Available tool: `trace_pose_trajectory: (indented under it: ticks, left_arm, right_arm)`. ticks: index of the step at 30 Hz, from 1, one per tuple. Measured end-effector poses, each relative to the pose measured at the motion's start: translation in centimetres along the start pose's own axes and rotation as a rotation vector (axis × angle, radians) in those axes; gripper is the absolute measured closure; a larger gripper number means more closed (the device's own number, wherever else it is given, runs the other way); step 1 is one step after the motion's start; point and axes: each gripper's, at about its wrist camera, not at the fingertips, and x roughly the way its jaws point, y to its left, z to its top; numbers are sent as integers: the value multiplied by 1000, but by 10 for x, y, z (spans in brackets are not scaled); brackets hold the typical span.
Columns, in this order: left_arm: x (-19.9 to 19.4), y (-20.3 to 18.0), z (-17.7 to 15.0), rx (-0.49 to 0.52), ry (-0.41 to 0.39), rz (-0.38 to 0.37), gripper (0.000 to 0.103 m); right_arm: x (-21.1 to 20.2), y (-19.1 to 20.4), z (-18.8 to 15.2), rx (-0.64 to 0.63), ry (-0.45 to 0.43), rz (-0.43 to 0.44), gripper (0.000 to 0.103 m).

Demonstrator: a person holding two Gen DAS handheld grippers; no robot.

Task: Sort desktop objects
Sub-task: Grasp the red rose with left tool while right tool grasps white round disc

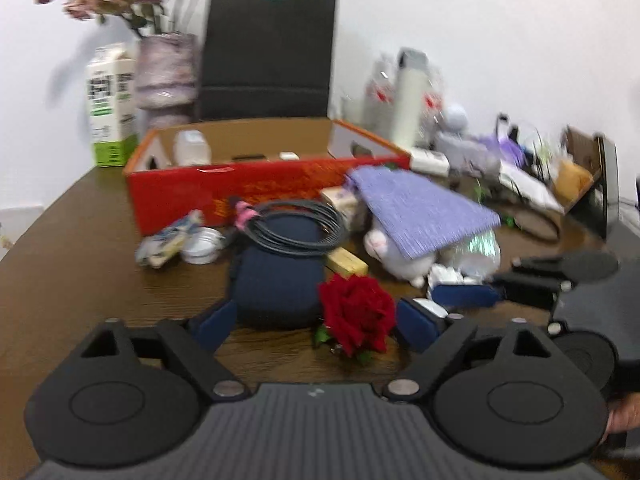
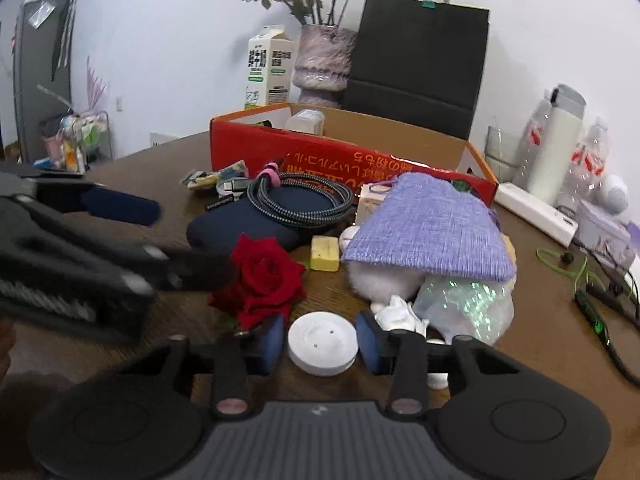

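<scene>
Both tongs stood apart, the left tongs (image 1: 316,326) around the rose (image 1: 356,312) and the right tongs (image 2: 322,344) around the white disc (image 2: 323,342), apparently ready to squeeze and lift them toward the red box (image 2: 344,160).

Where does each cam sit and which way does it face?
Left wrist: on the left tongs, facing the red rose and red box; right tongs at right edge.
Right wrist: on the right tongs, straddling a white disc; left tongs at left.
Shared: rose, box, purple pouch.

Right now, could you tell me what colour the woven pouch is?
Lavender purple pouch, clearest in the right wrist view.
</scene>
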Motion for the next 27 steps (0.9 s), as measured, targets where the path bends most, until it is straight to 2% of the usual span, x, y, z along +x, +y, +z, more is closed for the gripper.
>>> trace_pose_trajectory:
  ticks: [4, 7, 9, 11, 12, 15, 19, 21, 24, 25, 26, 27]
  left_arm:
    - [10, -6, 1, -19, -8, -57, 22]
    - [14, -15, 6, 34, -18, -66, 22]
    - [23, -21, 7, 47, 7, -39, 24]
    - [30, -24, 6, 18, 32, 7, 39]
    - [29, -27, 5, 27, 19, 43, 52]
    - [24, -32, 1, 67, 17, 35, 66]
    - [11, -28, -3, 33, 34, 24, 69]
    - [-1, -20, -8, -3, 43, -10, 69]
    - [-21, -10, -18, -28, 59, -7, 69]
    - [-28, -7, -22, -32, 57, -1, 69]
    - [-32, -5, -24, -32, 59, -2, 68]
    - [-35, -3, -28, -28, 66, -13, 65]
  right_arm:
    - [3, 0, 2, -66, 8, 17, 63]
    - [2, -4, 2, -84, 15, 40, 62]
    - [3, -8, 2, -79, 15, 54, 60]
    - [5, -13, 0, -51, 6, 66, 56]
    - [6, -16, -1, -32, 2, 77, 55]
    - [7, -24, -2, 19, 15, 106, 55]
    - [5, -27, -4, 57, 21, 122, 53]
    - [3, -27, -6, 62, 18, 115, 53]
    - [0, -30, -7, 85, 14, 118, 55]
    - [0, -32, -7, 102, 14, 123, 61]
    - [0, -34, -7, 123, 17, 119, 81]
    - [1, -36, -7, 140, 18, 102, 95]
